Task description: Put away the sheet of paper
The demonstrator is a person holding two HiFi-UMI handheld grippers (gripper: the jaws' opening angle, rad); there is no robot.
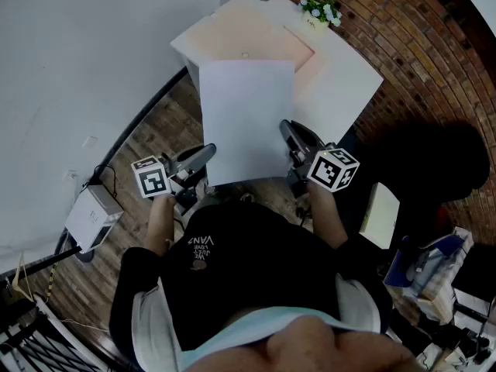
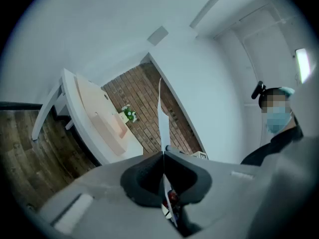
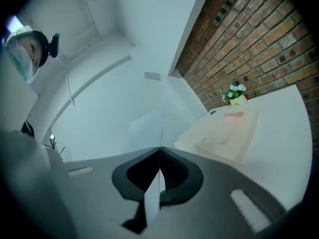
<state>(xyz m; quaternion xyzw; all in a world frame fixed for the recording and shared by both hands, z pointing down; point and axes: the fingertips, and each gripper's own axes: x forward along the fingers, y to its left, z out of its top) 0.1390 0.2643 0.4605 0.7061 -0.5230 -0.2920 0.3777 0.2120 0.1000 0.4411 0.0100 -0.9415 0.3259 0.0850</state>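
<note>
A white sheet of paper hangs flat in the air between my two grippers, over the near edge of the white table. My left gripper is shut on the sheet's near left corner. My right gripper is shut on its right edge. In the left gripper view the paper stands edge-on, pinched where the jaws of the left gripper meet. The right gripper view shows the same for the paper and the right gripper. A shallow pale pink tray lies on the table beyond the sheet.
A small pot of white flowers stands at the table's far edge by the brick wall. A white box with cables sits on the wooden floor at left. Cluttered items fill the lower right.
</note>
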